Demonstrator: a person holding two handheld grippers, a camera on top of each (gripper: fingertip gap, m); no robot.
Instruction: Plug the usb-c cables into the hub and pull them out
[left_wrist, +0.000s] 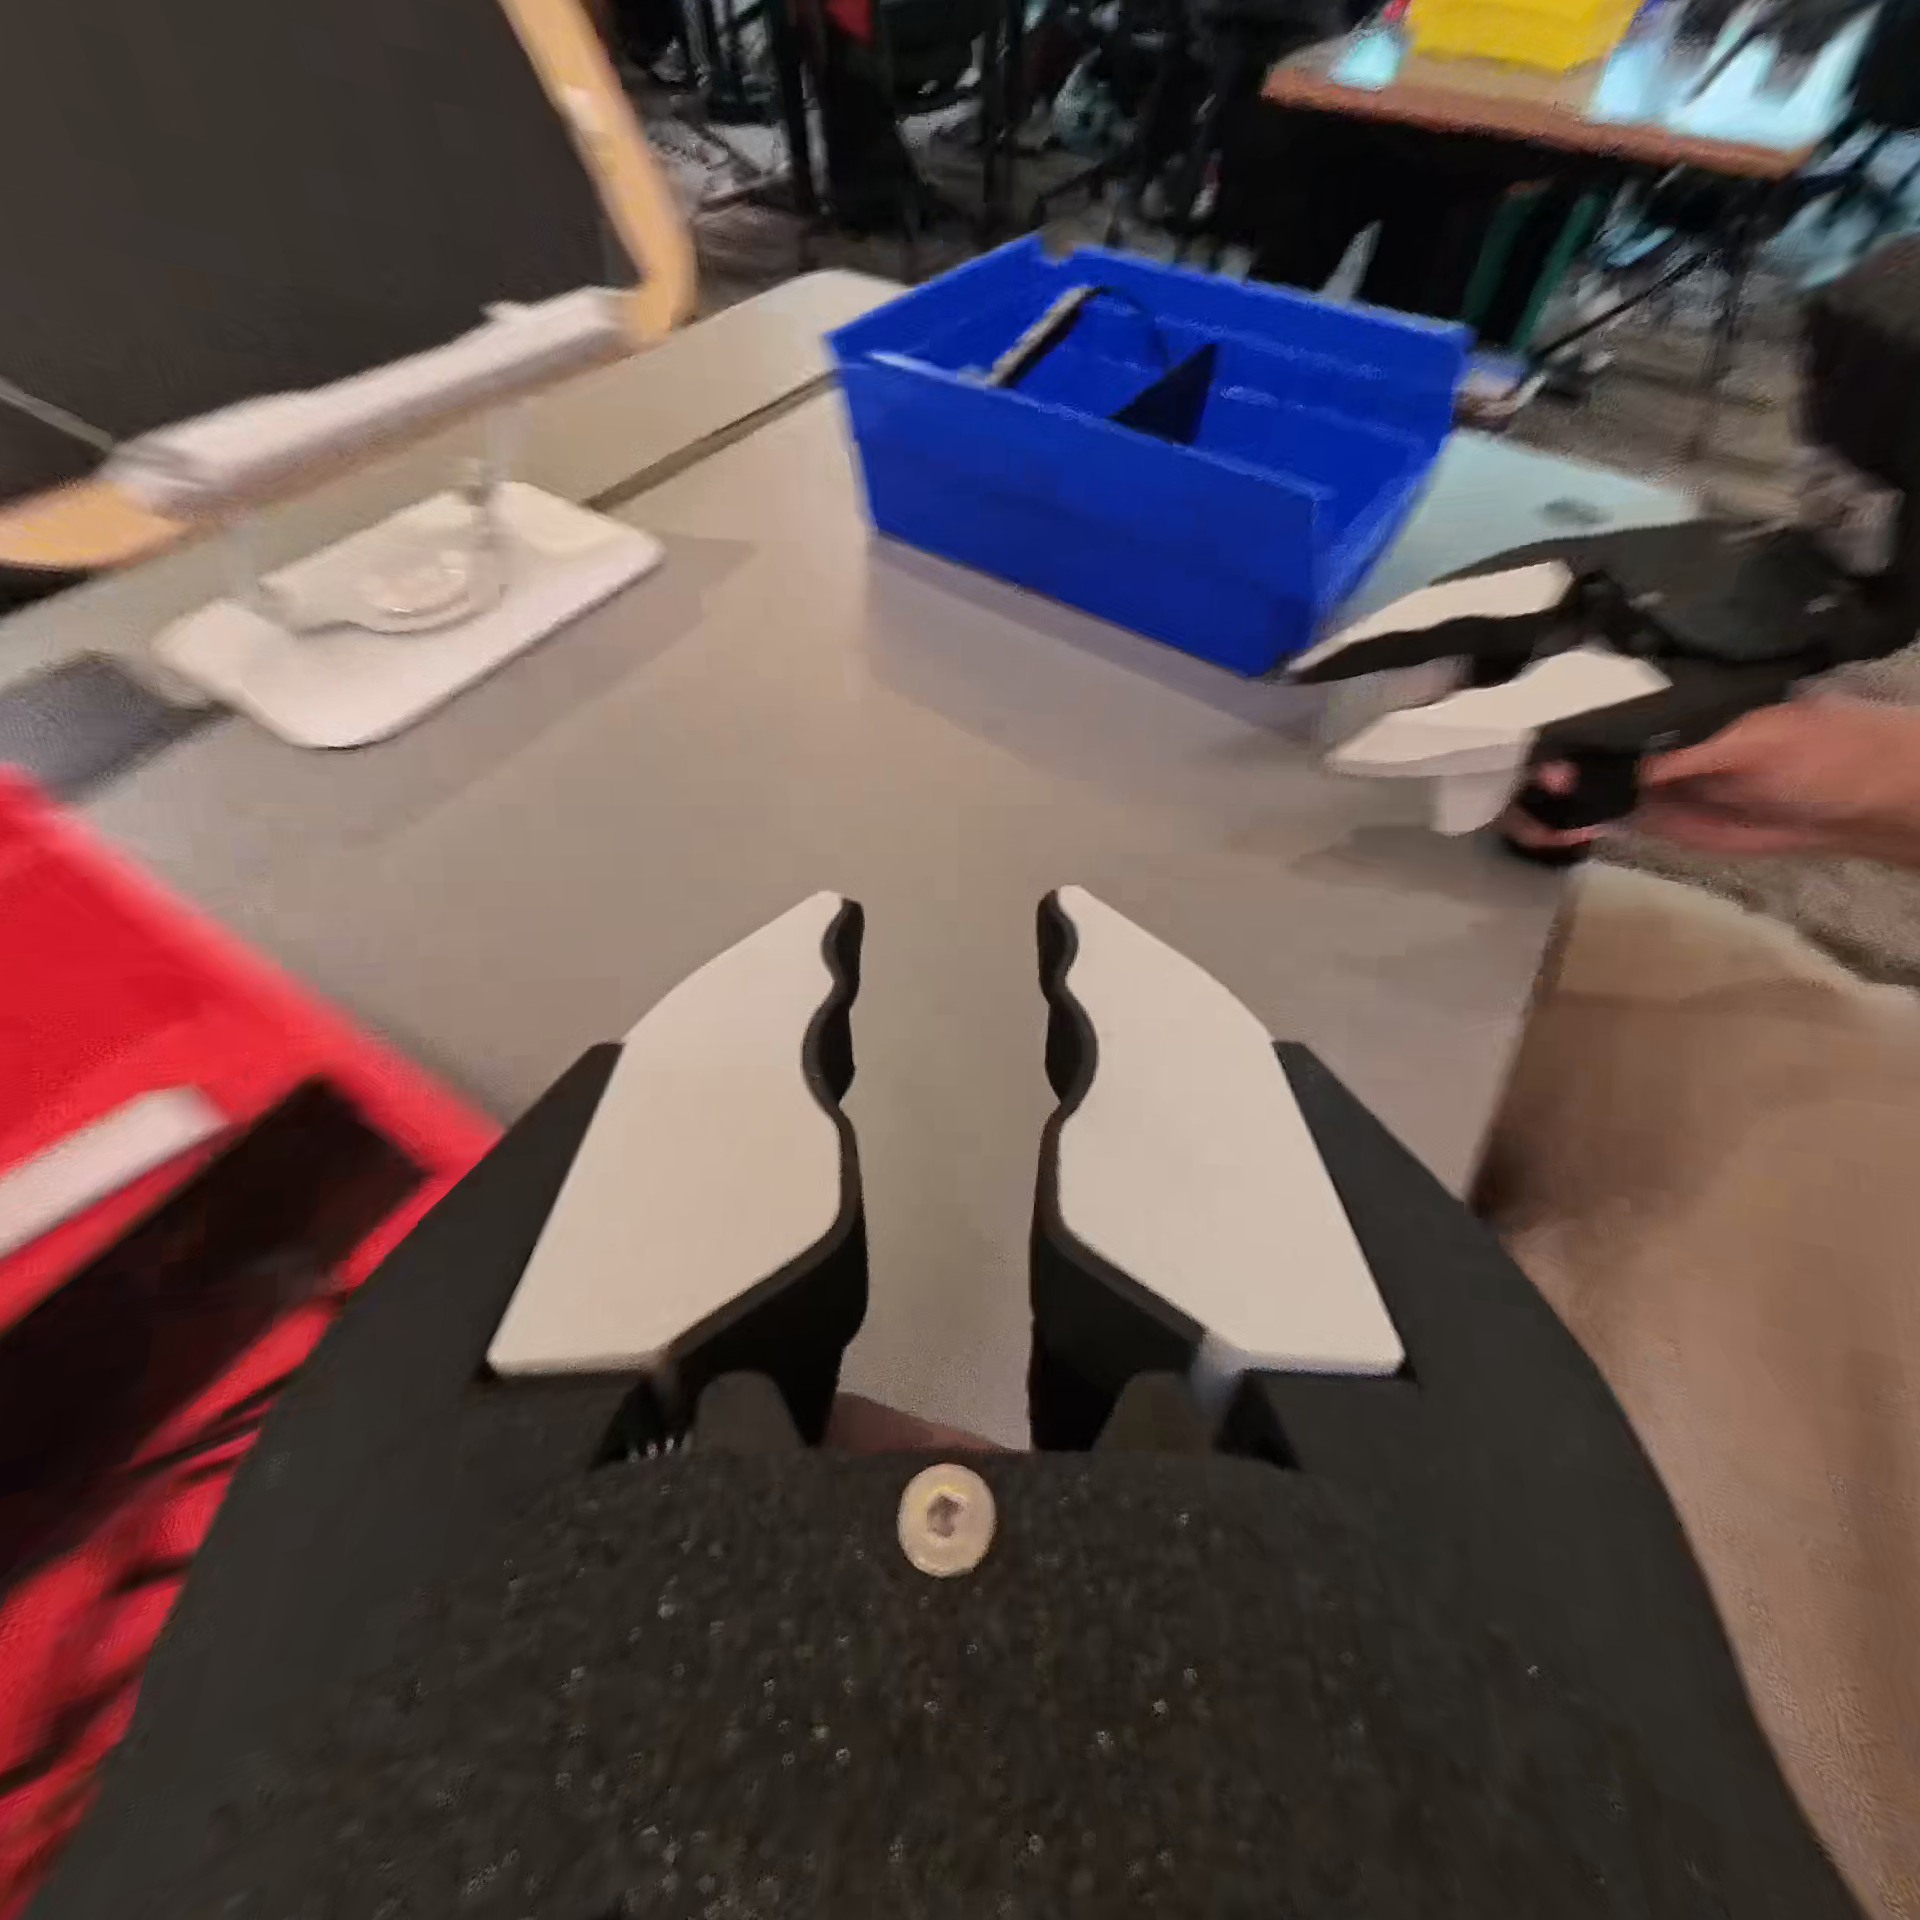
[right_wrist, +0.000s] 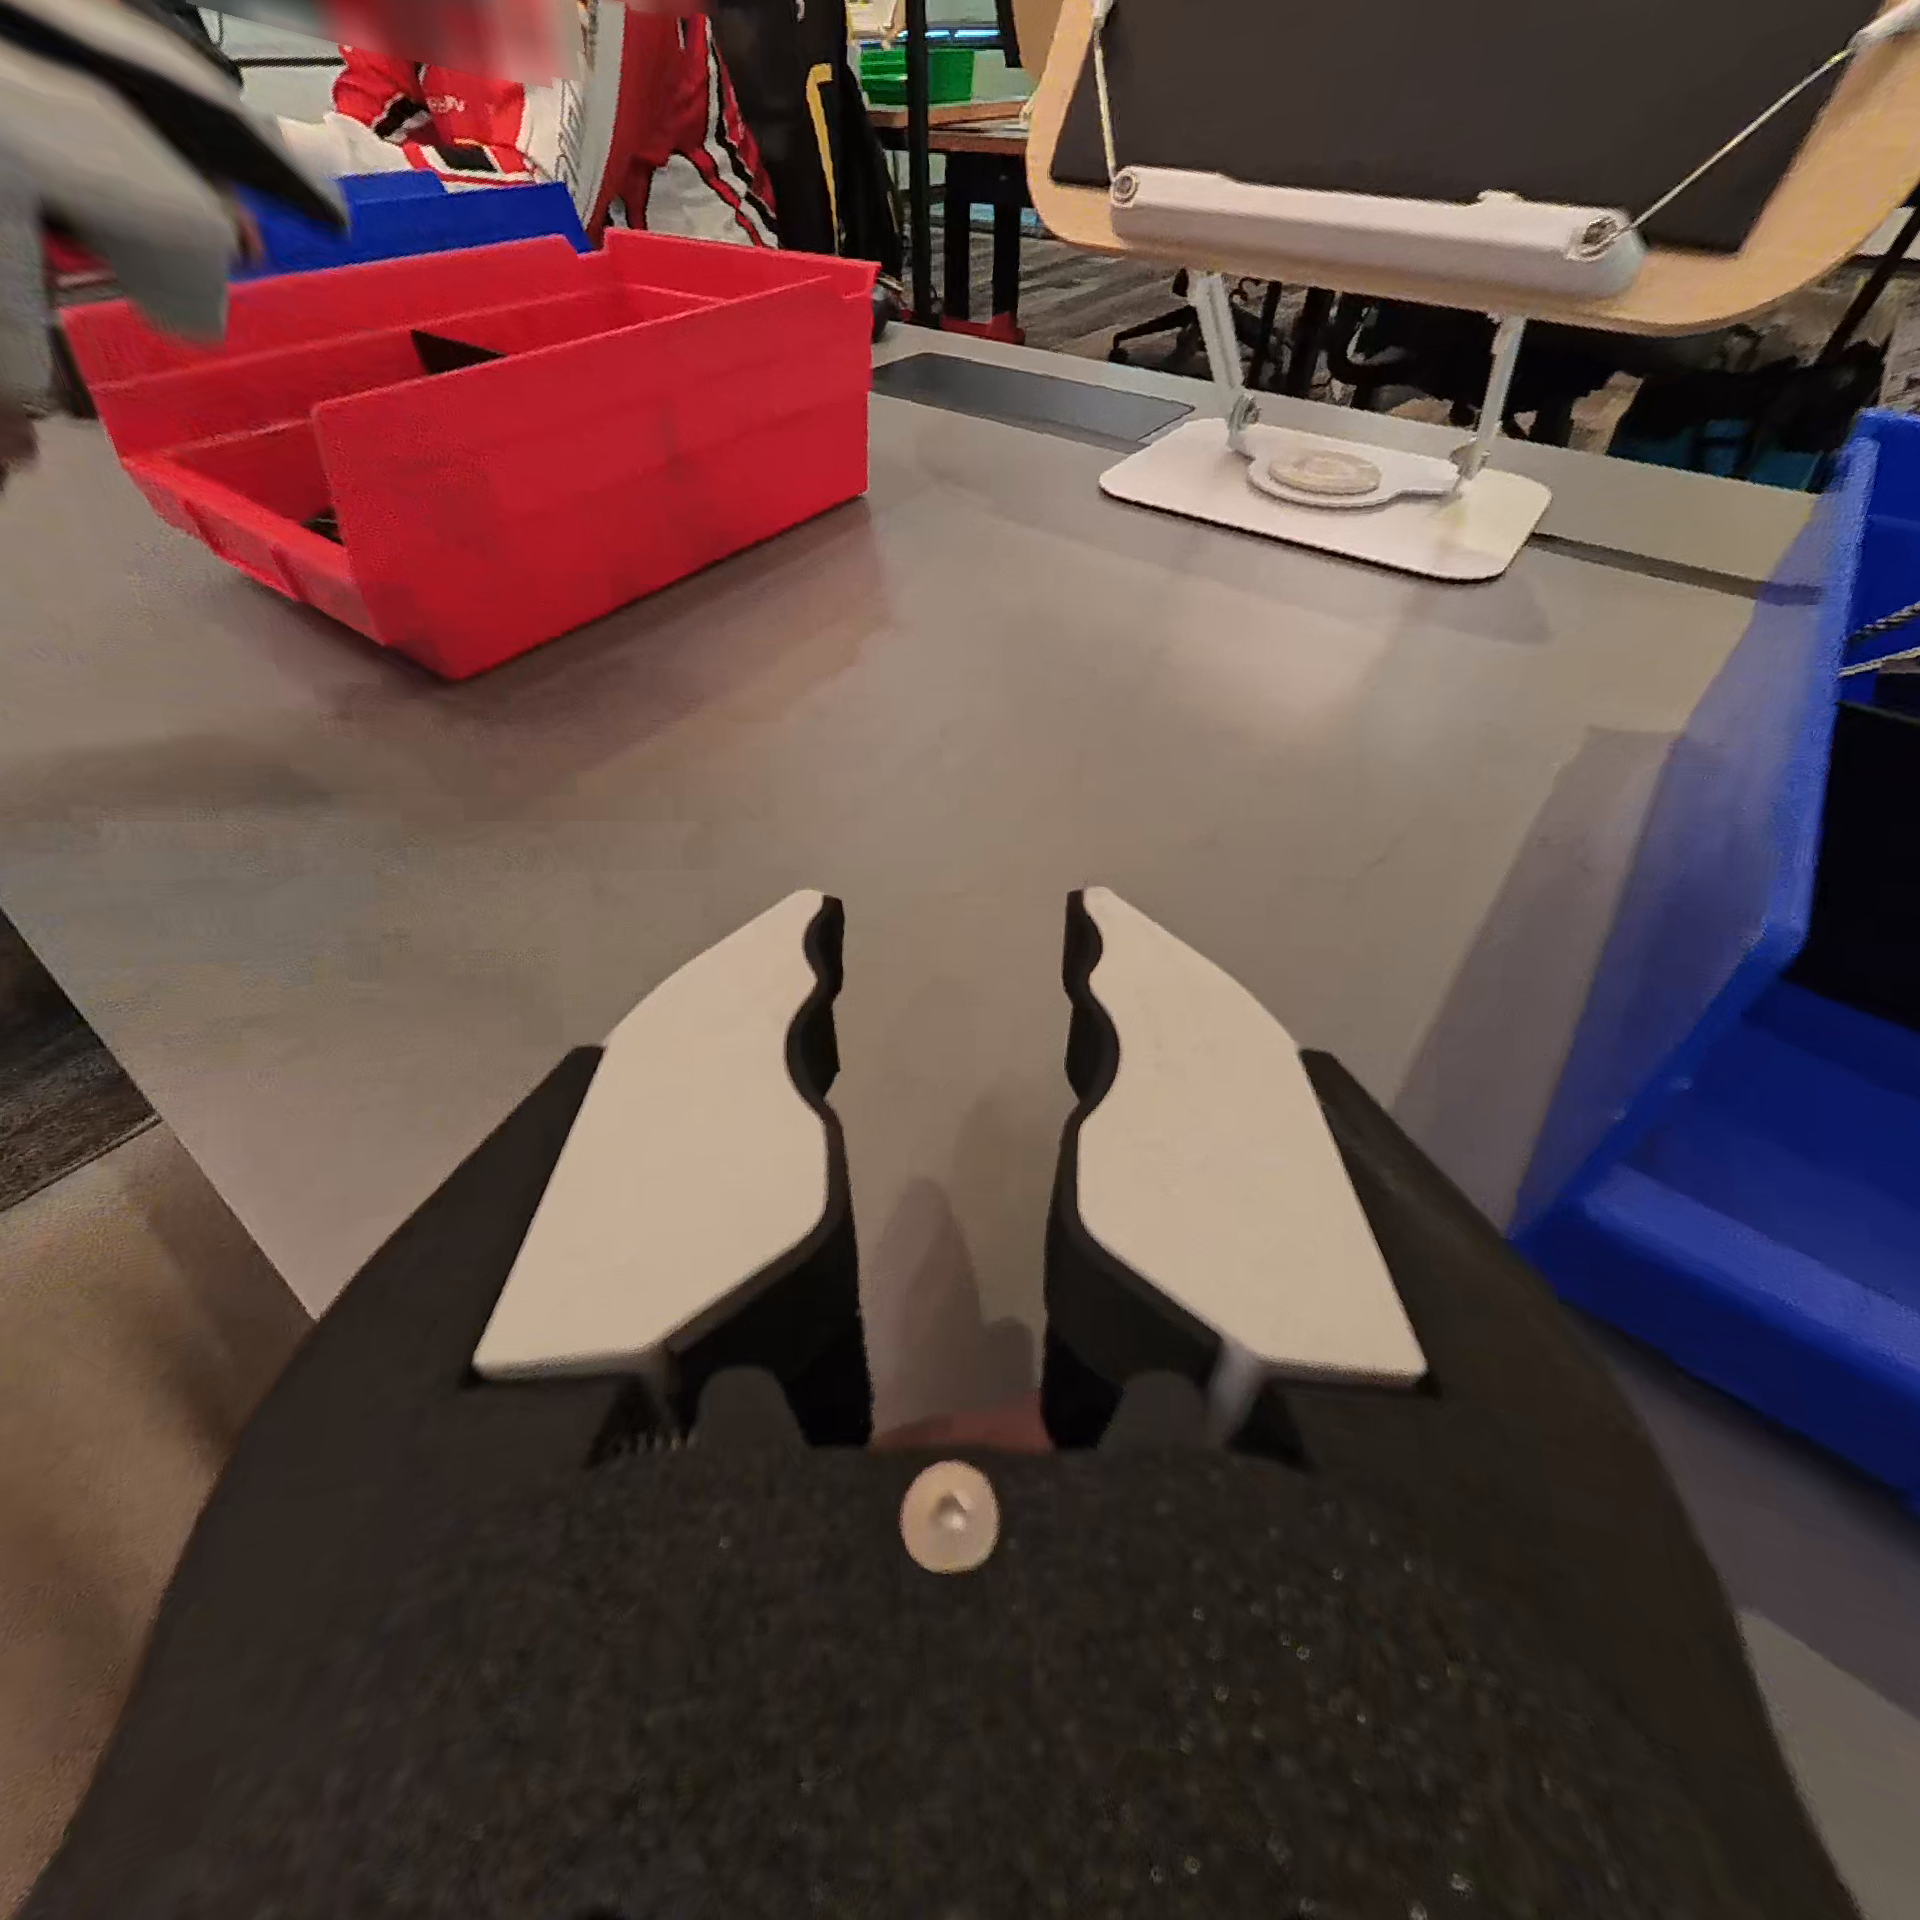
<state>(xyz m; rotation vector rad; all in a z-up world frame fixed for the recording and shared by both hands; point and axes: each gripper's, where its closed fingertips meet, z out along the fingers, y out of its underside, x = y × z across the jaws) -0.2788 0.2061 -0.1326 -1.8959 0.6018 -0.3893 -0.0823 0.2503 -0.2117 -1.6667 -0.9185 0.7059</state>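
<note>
Red bin (right_wrist: 582, 416) sat left, left gripper (left_wrist: 949, 914) spread, empty. Table (right_wrist: 987, 748) bare mid. Right gripper (right_wrist: 954, 914) spread, empty. Blue bin (left_wrist: 1143, 447) right. Cables, hub not visible. Judged: light, floppy leads; pinch the rigid plug.

You're in an office-style lab or workroom. You've got a grey table (right_wrist: 1039, 727) with a red parts bin (right_wrist: 582, 436) and a blue parts bin (left_wrist: 1143, 457) on it, a white stand (right_wrist: 1330, 499) holding a dark screen (right_wrist: 1455, 104), carpet floor (right_wrist: 1039, 281), more worktables (left_wrist: 1538, 125) and chair legs behind.
</note>
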